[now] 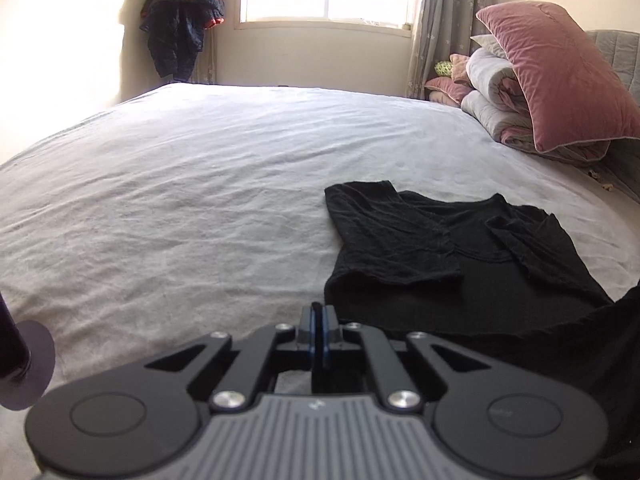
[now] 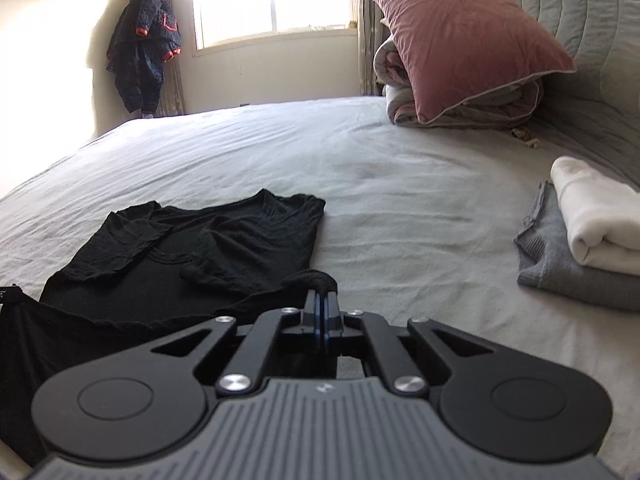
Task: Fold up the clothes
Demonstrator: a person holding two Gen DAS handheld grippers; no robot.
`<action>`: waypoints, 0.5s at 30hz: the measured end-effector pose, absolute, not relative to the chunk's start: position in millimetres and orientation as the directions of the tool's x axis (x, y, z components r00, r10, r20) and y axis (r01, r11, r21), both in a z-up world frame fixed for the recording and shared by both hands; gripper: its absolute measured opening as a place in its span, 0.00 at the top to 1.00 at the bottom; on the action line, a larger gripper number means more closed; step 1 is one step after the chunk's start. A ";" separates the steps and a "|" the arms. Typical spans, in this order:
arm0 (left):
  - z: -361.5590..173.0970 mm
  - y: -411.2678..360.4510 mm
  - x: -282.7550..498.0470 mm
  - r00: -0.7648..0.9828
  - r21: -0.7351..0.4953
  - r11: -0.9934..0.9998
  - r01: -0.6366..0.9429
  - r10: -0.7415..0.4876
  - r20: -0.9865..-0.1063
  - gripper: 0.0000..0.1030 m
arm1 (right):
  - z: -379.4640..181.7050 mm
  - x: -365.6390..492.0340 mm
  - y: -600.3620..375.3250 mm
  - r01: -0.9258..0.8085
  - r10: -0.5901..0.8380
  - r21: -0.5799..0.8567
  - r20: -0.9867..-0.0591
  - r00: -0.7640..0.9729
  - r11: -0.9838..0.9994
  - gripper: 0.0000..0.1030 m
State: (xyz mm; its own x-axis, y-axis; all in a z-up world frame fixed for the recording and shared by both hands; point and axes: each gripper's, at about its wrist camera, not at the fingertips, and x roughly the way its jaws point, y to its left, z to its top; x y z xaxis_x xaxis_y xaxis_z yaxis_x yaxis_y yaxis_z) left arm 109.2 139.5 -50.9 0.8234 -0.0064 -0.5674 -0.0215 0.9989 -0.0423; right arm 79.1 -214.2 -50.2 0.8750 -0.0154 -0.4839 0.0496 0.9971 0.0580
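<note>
Your right claw was clamped on the black shirt's bunched hem; your left claw pinched its other corner. Both sleeves lay folded inward on the bed.

One black shirt at lower left, two folded garments stacked at right, one pink pillow at upper right.

Left gripper, jaws closed, beside the black shirt on the bed.
</note>
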 end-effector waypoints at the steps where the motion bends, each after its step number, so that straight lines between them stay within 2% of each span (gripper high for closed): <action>1: -50.5 140.3 109.3 0.831 -0.037 0.999 -0.030 0.005 -0.556 0.97 | -49.2 78.7 -213.8 0.056 -0.025 0.051 -0.470 0.882 0.997 0.99; 4: -52.3 140.8 112.5 0.850 -0.025 0.999 -0.048 0.028 -0.526 0.97 | -49.2 81.0 -211.2 0.062 -0.047 0.022 -0.433 0.900 0.998 0.99; 7: -57.2 139.2 118.5 0.859 -0.016 0.998 -0.056 0.040 -0.510 0.97 | -57.9 89.3 -208.2 0.060 -0.060 -0.014 -0.436 0.898 0.998 0.99; 15: -83.4 126.2 130.2 0.848 0.076 0.997 -0.003 0.043 -0.529 0.96 | -85.8 106.5 -215.9 0.055 -0.064 -0.034 -0.509 0.858 0.998 0.99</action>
State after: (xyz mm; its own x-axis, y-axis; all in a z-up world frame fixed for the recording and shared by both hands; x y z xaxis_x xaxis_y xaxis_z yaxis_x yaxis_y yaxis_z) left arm 130.2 126.2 -83.4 0.8476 0.0428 -0.5289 -0.0028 0.9971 0.0762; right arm 106.5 -215.9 -85.8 0.8582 -0.0644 -0.5093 0.0546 0.9979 -0.0343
